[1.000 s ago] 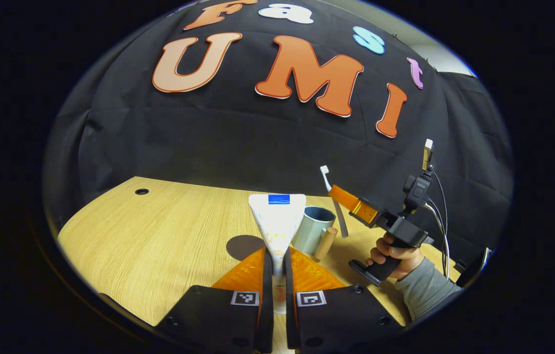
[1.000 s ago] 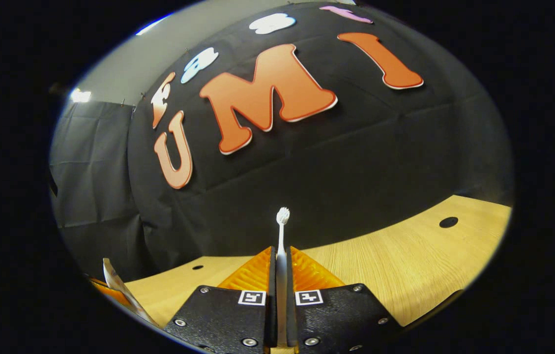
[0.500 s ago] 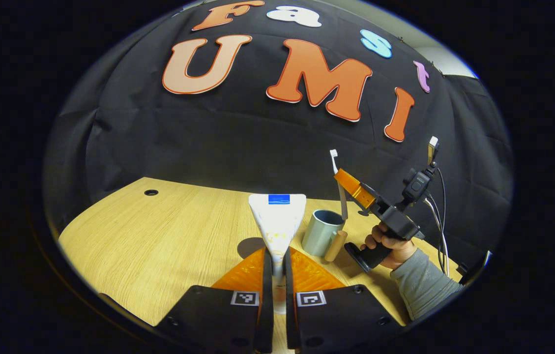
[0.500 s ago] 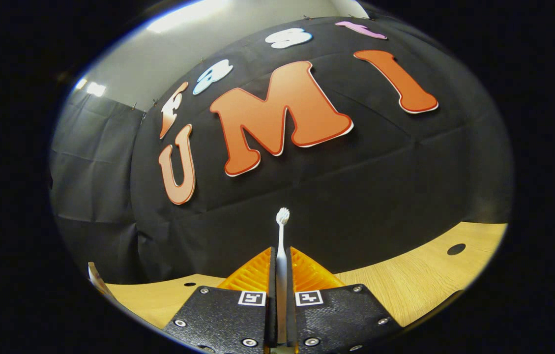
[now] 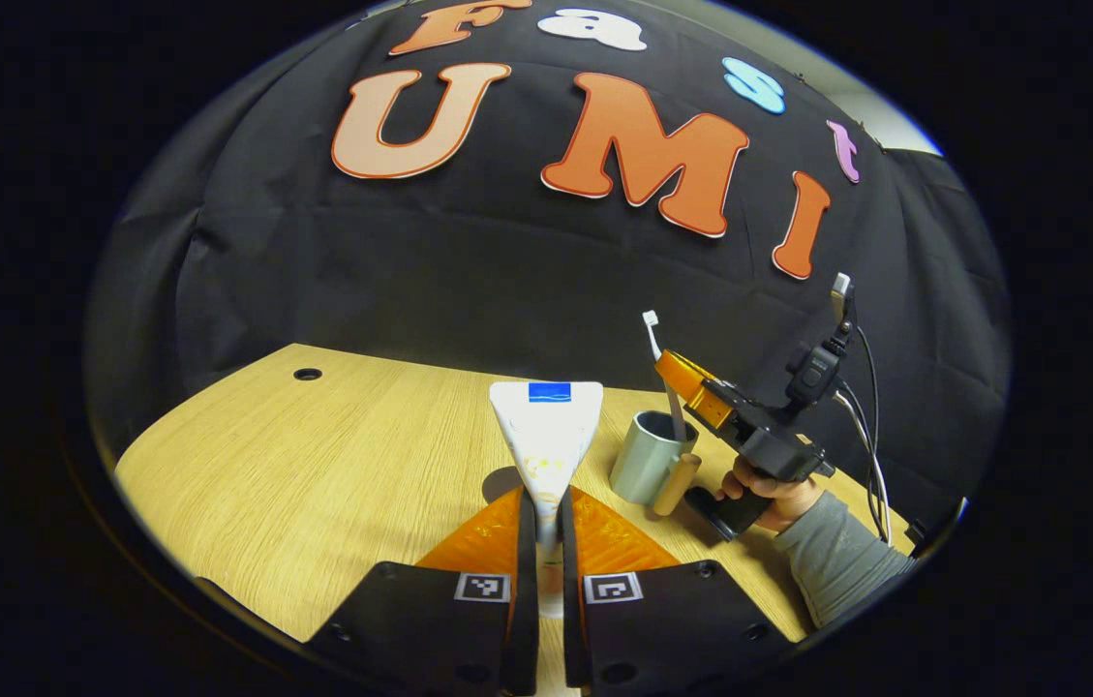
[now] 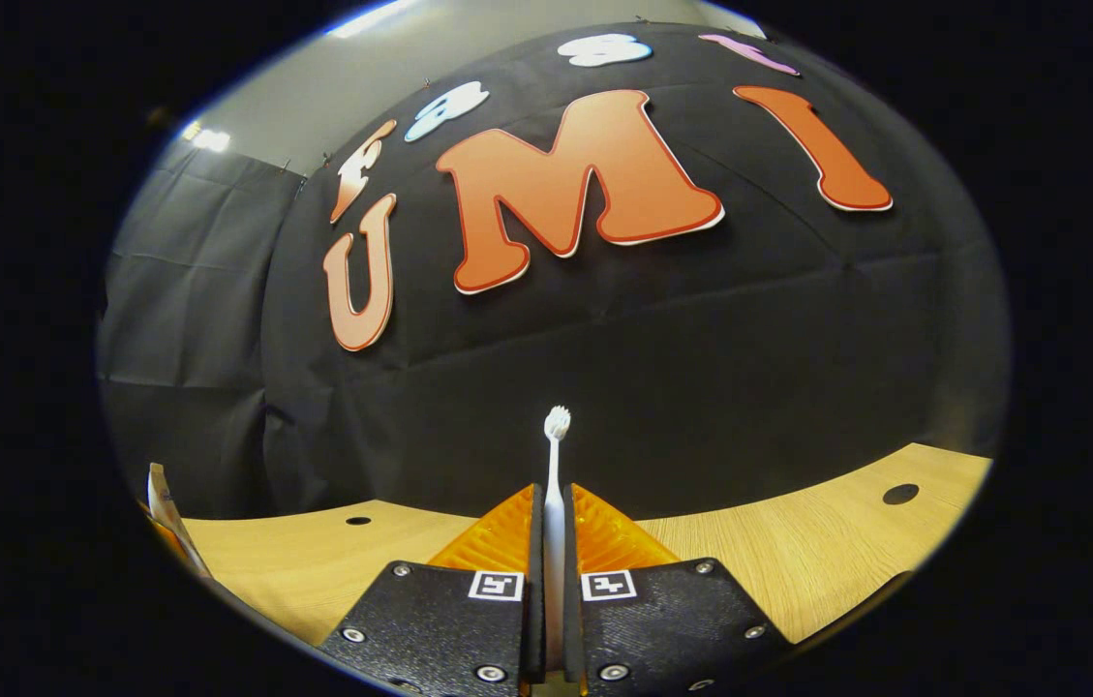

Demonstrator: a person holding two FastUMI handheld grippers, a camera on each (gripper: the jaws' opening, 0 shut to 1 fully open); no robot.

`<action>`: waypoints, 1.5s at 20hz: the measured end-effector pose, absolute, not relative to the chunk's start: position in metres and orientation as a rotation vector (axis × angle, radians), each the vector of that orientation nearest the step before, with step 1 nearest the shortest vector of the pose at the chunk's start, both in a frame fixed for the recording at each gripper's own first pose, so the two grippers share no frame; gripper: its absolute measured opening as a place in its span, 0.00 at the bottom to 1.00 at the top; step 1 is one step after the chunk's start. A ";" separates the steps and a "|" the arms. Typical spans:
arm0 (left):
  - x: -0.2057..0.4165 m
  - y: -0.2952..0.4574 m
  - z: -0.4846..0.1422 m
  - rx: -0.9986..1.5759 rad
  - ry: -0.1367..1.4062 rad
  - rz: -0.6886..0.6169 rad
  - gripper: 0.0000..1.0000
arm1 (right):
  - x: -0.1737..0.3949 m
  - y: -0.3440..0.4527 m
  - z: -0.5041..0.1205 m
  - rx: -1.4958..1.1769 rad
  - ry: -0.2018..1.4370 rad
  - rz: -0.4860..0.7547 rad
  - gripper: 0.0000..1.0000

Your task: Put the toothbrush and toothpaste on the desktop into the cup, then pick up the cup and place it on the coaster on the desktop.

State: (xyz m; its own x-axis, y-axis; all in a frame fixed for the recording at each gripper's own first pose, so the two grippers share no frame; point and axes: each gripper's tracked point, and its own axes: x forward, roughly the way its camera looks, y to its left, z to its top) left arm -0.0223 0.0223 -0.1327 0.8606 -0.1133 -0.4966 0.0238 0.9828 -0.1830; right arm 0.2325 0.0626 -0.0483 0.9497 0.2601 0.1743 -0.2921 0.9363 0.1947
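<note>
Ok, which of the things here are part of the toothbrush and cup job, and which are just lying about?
Part of the job:
- toothbrush, clamped in the right gripper, lower end at the cup's mouth
- toothpaste, clamped in the left gripper
- cup with its wooden handle
- coaster, the dark disc on the desktop

Just there:
- round holes in the desktop
- cables on the right gripper's camera

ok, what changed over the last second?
The right gripper carried the toothbrush from beside the cup to over it and lowered it; the handle's lower end now sits at or just inside the rim. The left gripper stayed shut on the toothpaste, right stayed shut on the brush, nothing let go. Cup hasn't visibly moved on the desk.
</note>
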 end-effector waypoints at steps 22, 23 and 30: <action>0.019 -0.030 -0.080 -0.136 0.354 -0.197 0.14 | 0.163 0.042 -0.071 0.157 0.006 0.302 0.43; 0.021 -0.036 -0.079 -0.128 0.351 -0.207 0.14 | 0.159 0.039 -0.070 0.173 0.004 0.301 0.47; 0.051 -0.072 -0.070 -0.117 0.301 -0.263 0.13 | 0.138 0.011 -0.066 0.194 0.018 0.262 0.61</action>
State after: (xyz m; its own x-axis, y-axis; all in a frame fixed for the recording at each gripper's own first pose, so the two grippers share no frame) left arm 0.0509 -0.0723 -0.0702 0.9212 -0.2729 -0.2772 0.2381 0.9591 -0.1530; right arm 0.1382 0.0112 -0.0656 0.9659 0.2590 0.0072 -0.2555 0.9473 0.1934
